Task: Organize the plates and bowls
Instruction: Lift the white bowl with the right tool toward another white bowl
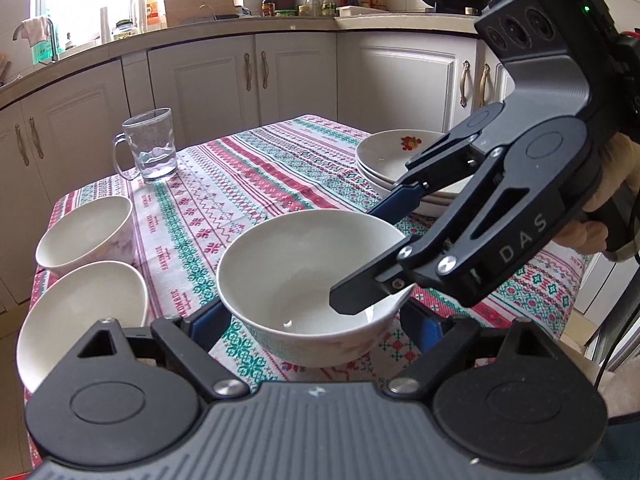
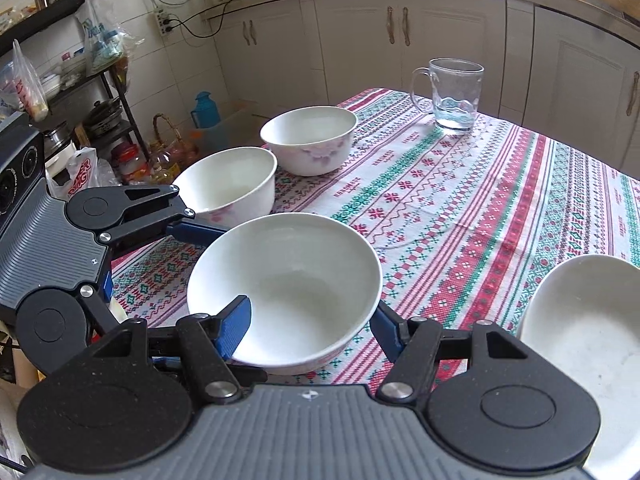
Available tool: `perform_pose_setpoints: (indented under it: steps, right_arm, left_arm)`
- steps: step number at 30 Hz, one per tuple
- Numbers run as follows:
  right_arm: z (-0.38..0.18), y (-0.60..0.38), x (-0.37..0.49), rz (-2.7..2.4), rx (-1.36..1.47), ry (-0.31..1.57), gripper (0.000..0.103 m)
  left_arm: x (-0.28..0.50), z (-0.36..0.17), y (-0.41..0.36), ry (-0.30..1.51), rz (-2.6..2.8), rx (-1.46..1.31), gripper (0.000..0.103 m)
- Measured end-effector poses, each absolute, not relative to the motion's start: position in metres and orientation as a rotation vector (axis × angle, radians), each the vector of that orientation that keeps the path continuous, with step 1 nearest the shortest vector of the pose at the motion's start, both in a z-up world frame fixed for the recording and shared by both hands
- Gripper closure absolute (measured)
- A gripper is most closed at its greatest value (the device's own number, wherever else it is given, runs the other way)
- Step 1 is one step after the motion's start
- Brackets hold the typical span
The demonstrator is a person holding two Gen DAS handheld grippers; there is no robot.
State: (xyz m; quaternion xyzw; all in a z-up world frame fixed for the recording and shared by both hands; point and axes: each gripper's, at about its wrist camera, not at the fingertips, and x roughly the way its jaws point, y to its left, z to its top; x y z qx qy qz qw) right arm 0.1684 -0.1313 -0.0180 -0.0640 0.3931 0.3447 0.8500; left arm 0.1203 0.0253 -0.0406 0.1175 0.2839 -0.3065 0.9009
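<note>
While your right gripper [image 2: 308, 330] pinches the bowl [image 2: 286, 286] rim in its jaws above the table [image 2: 460, 208], keep the left gripper's [image 1: 316, 326] jaws wide around it and carry it level toward the other bowls [image 2: 228, 186].

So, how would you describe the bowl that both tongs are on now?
On the patterned tablecloth, look at the near edge, between the stack of plates and two other white bowls. The held bowl is the only one with a right tongs finger inside its rim and left tongs fingers flanking it.
</note>
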Motion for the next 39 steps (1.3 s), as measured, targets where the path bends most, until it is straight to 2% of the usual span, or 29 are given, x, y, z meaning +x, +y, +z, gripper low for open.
perform_pose_setpoints:
  steps: [19,27,29,32,39]
  right_arm:
    - [-0.019,-0.133,0.164,0.714,-0.146,0.848,0.032]
    - [-0.021,-0.134,0.164,0.724,-0.131,0.846,0.027]
    - [-0.021,-0.135,0.164,0.729,-0.114,0.843,0.015]
    - [-0.017,-0.135,0.161,0.719,-0.115,0.813,0.003]
    - [-0.008,-0.129,0.158,0.699,-0.141,0.779,0.000]
  left_arm:
    - [0.118,-0.046,0.025,0.613,-0.646,0.222,0.012]
    - [0.117,-0.047,0.025,0.611,-0.643,0.225,0.009]
    - [0.115,-0.046,0.028,0.612,-0.635,0.221,0.006]
    - [0.111,-0.044,0.034,0.617,-0.612,0.203,0.005]
    - [0.096,-0.040,0.060,0.650,-0.544,0.144,0.004]
